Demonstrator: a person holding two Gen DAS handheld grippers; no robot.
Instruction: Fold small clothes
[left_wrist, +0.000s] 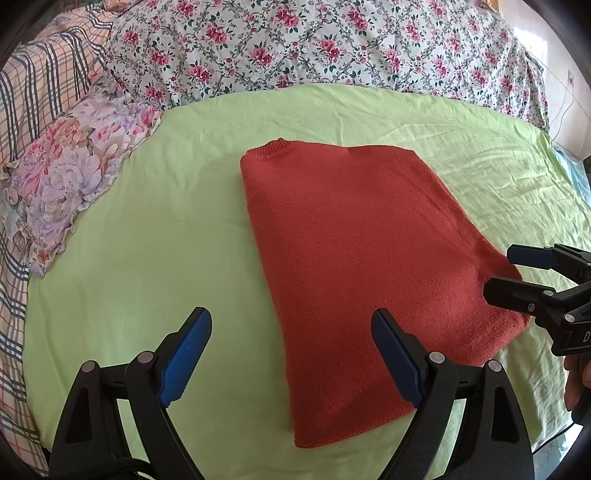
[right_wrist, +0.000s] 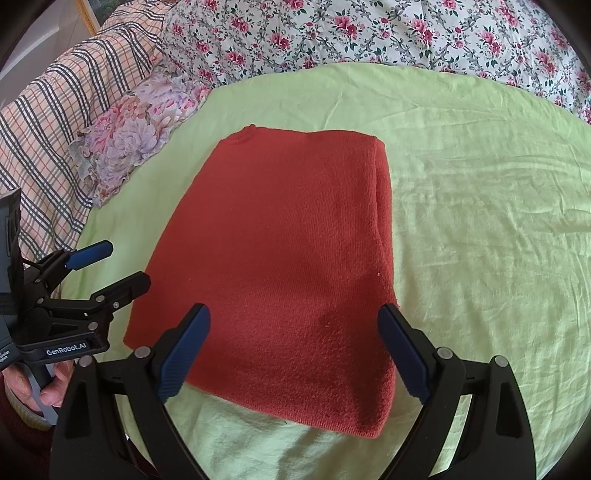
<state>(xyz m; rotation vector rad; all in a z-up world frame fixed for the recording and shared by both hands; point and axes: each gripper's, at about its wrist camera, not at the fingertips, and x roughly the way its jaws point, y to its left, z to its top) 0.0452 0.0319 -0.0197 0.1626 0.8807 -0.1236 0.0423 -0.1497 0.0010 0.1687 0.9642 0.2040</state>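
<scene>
- The green sheet (right_wrist: 480, 221) is spreading wide over the bed, and the red sweater (right_wrist: 288, 251) is lying folded on it, long axis running away from both tongs, collar far.
- The right gripper (right_wrist: 295, 354) is hovering released over the near hem, nearer the right corner.
- The left gripper (left_wrist: 291, 354) is gaping empty, straddling the sweater's left edge.
</scene>
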